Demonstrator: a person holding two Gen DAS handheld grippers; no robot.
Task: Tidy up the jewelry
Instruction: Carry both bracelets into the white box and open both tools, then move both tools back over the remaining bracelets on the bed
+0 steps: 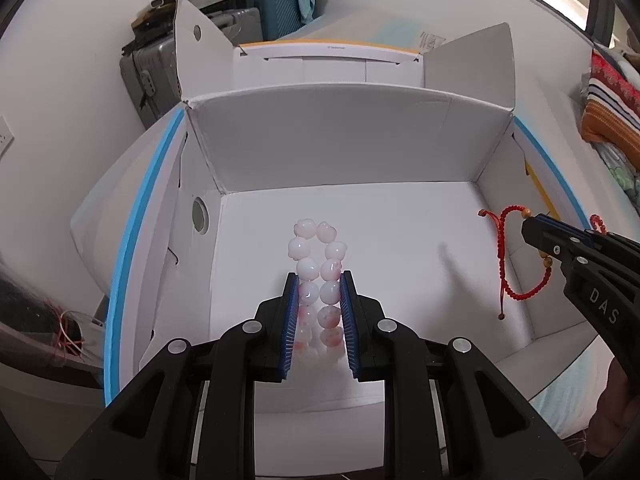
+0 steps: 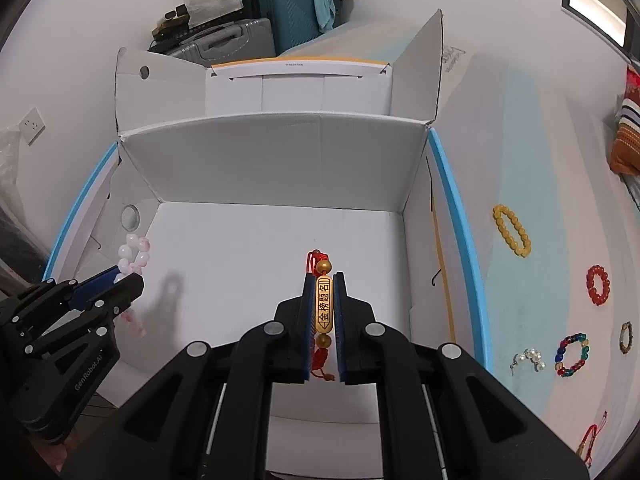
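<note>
Bright, even light; box floor nearly overexposed. Soft shadow ahead of each gripper. Fisheye bending, dark vignette at edges.

Beyond the jaws, white walls are seen on the far and left sides of the room. Against the far wall, a grey suitcase and a teal suitcase are stood side by side, with bags and clothing piled on top. A wall socket is set to the left. To the upper right, a bright window is framed darkly. Striped, folded fabric is stacked at the right edge.
</note>
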